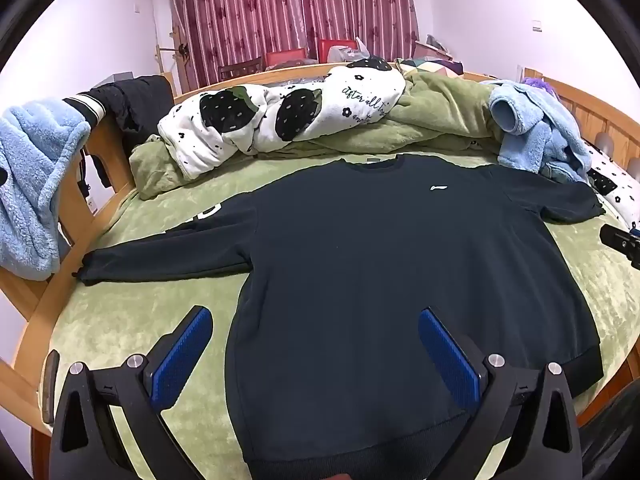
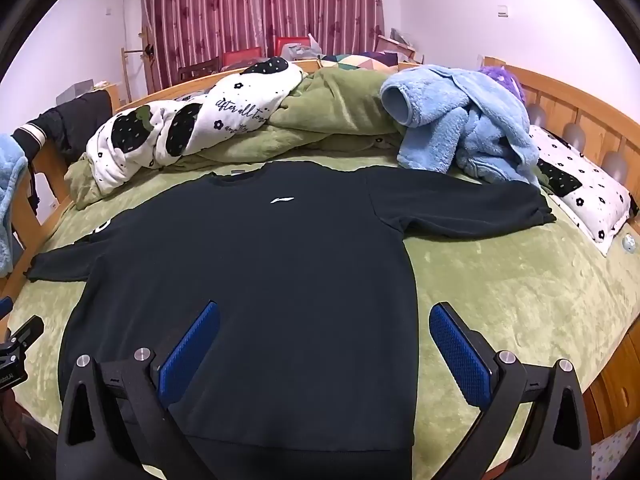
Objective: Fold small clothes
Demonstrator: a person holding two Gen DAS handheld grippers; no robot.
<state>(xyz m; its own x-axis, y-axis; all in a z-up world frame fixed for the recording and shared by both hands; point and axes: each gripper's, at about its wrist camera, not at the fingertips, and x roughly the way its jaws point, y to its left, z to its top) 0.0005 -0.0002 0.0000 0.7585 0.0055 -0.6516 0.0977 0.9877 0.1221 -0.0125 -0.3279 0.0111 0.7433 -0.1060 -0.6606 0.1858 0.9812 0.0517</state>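
1. the sweatshirt (image 1: 380, 264) lies flat, front up, sleeves spread, on the green blanket (image 1: 132, 316); you haven't started a fold.
2. your left gripper (image 1: 316, 354) and right gripper (image 2: 325, 350) hover over the hem, jaws wide, holding nothing.
3. next, probably take a sleeve (image 2: 460, 208) inward.
4. bedding (image 2: 192, 128) heaps behind; curtains (image 2: 260, 12) beyond.

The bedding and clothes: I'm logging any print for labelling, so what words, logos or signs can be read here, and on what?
"after all" in script, then more words cut off by folds: on the white quilt.
White swoosh logo, no letters: on the chest of the black sweatshirt.
White lettering on the sweatshirt's sleeve: mostly hidden, unreadable.
Small print on the other gripper's body: too small to read.
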